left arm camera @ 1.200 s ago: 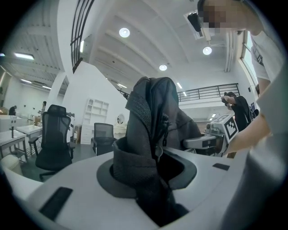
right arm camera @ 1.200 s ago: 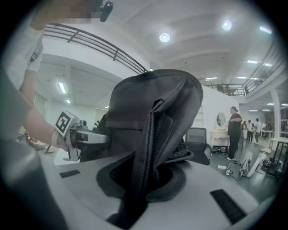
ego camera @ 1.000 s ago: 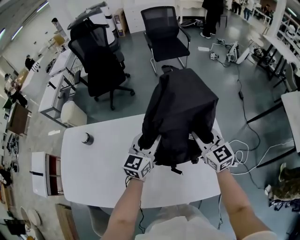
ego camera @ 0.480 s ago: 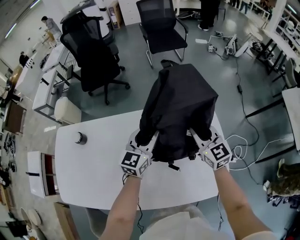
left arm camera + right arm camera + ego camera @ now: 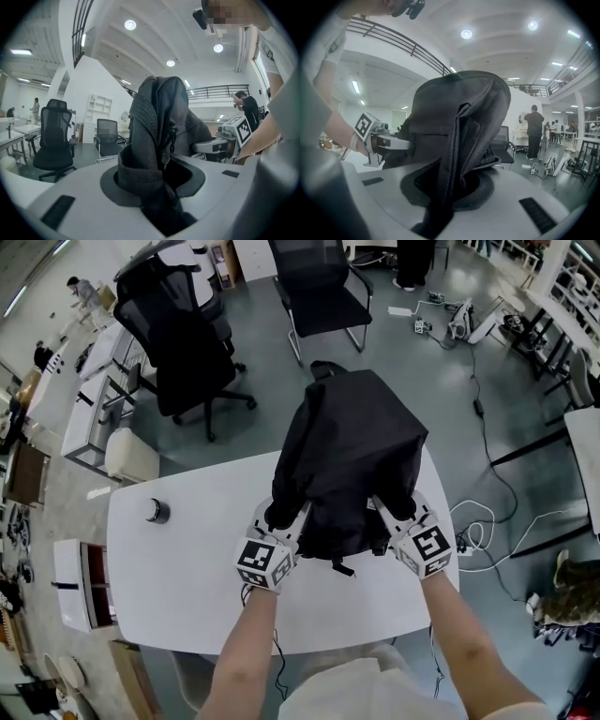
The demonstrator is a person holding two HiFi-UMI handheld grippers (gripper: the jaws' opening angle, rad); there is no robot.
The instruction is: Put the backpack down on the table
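Black fabric fills the middle of the head view: the backpack (image 5: 352,460) stands upright over the far right part of the white desk (image 5: 187,559), held from the near side by both grippers. Its top reaches past the desk's far edge, over the grey floor; whether its base touches the desktop cannot be told. The left gripper (image 5: 281,518) has the bag's lower left side. In the left gripper view its fingers are closed on a thick fold of dark woven cloth that bulges up between them. The right gripper (image 5: 395,509) has the lower right side, and in the right gripper view its fingers are pinched on a flat strap-like edge with a zip line running along it. Both grippers point away from the person and slightly down, their marker cubes facing up, bare forearms behind them. A small dark round thing (image 5: 156,511) sits alone near the desk's left end, well apart from the bag. Beyond the desk stand two black office chairs (image 5: 192,348), and white cables (image 5: 478,532) lie on the floor to the right.
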